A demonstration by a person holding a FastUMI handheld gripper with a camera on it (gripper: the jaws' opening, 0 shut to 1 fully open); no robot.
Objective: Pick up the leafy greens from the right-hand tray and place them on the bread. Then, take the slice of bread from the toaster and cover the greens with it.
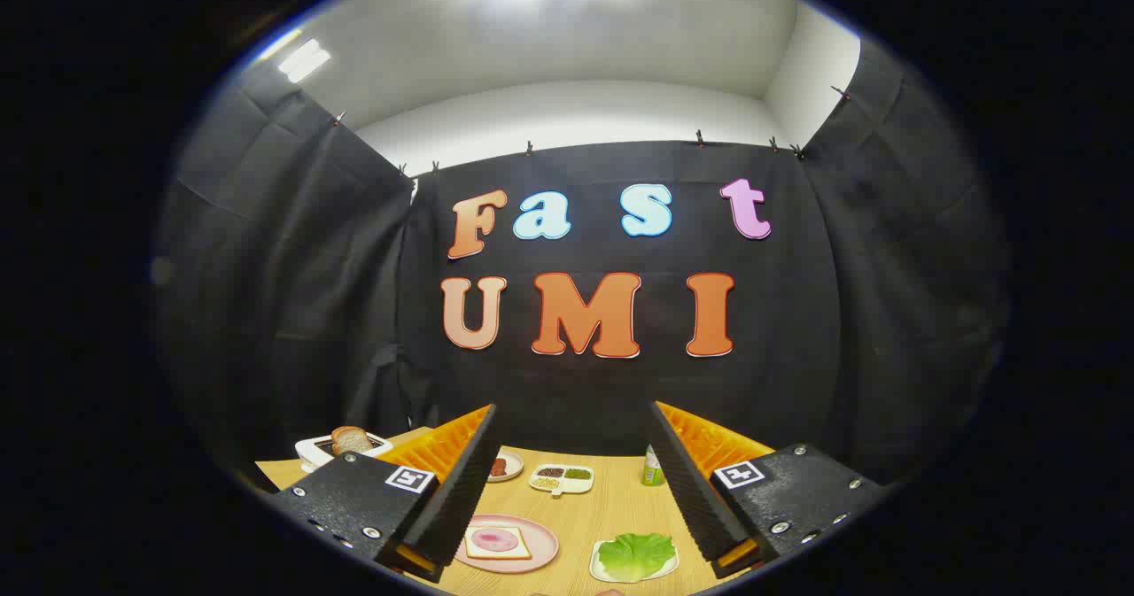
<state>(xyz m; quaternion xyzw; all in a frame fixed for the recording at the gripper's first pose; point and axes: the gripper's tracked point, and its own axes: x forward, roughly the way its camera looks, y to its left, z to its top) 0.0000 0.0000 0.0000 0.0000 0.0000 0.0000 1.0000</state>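
Currently gripper fingers wide, empty. Leafy greens on white tray lie low between fingers, toward 5 o'clock (right finger nearer); bread at 7 o'clock on worktop.

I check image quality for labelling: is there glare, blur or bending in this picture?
Gripper view: ceiling light is blown out; the fisheye bends the booth walls; the lettuce, the bread on the plate and the open gripper look sharp; the toaster is small.
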